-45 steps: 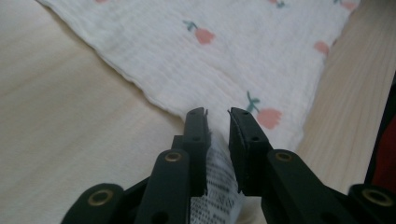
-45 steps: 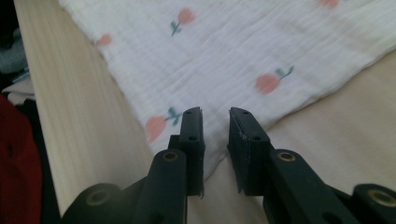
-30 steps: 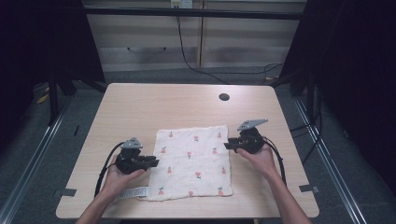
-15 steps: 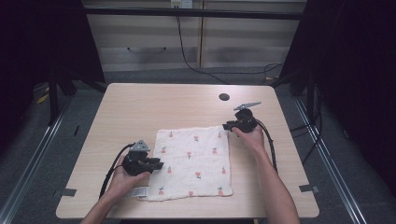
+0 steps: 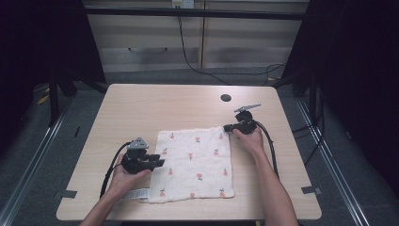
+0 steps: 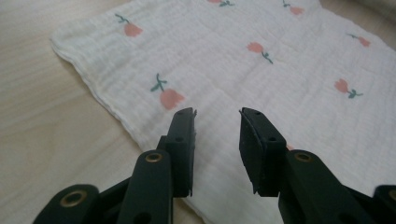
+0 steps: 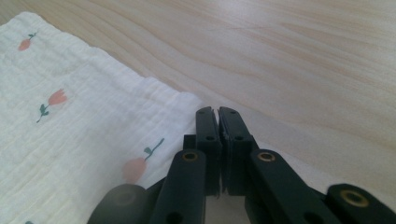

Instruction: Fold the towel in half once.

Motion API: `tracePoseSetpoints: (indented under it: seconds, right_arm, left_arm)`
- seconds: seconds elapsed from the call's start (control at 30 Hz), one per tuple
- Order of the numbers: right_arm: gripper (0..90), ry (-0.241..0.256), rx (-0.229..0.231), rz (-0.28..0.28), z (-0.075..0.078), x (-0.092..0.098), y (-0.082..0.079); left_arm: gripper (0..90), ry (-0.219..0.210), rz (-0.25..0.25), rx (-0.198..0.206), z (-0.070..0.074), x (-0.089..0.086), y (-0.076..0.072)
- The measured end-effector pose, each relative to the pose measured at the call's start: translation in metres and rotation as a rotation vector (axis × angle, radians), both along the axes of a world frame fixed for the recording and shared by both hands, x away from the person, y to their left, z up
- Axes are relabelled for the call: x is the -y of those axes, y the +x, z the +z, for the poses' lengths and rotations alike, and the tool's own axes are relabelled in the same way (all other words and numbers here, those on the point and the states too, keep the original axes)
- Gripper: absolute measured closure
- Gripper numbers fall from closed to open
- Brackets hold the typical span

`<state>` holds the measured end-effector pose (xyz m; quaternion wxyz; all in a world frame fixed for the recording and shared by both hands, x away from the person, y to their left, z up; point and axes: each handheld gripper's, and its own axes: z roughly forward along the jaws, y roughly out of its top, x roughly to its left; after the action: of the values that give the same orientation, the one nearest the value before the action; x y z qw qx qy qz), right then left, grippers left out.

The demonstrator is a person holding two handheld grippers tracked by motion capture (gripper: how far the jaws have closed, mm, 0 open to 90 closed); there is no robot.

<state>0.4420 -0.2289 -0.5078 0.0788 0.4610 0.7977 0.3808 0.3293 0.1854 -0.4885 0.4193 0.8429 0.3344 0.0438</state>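
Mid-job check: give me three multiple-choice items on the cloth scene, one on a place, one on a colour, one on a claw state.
1. Where is the right claw?
A. at the far right corner of the white flower-printed cloth
B. at its near left corner
C. beside the round hole in the table

2. What colour are the printed flowers?
A. blue
B. pink with green stems
C. yellow

3. How do the left claw's jaws stand?
A. shut flat together
B. clamped on a cable
C. open over the cloth's left edge

Answers: A, the high view shows that claw at that corner; B, the left gripper view shows pink blooms on green stems; C, a clear gap shows between the jaws.
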Motion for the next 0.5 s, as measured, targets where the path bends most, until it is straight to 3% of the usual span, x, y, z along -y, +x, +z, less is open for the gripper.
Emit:
tracePoseSetpoints:
  seconds: [0.13,0.2,0.37,0.5]
  right_arm:
    - [88.6,-0.005,0.001,0.006,0.002,-0.001,-0.003]
    - [88.7,-0.01,0.012,0.01,0.004,-0.001,-0.004]
    - [88.9,0.003,0.026,0.0,0.009,-0.001,-0.004]
    - [89.0,0.015,0.032,0.006,0.011,-0.002,-0.004]
  left_arm:
    - [63.0,-0.003,0.05,-0.007,0.002,-0.009,0.016]
    - [62.6,-0.034,0.076,-0.02,0.003,-0.015,0.03]
    - [62.3,-0.046,0.157,-0.021,0.002,-0.022,0.066]
    - [62.3,-0.044,0.162,-0.049,-0.002,-0.019,0.089]
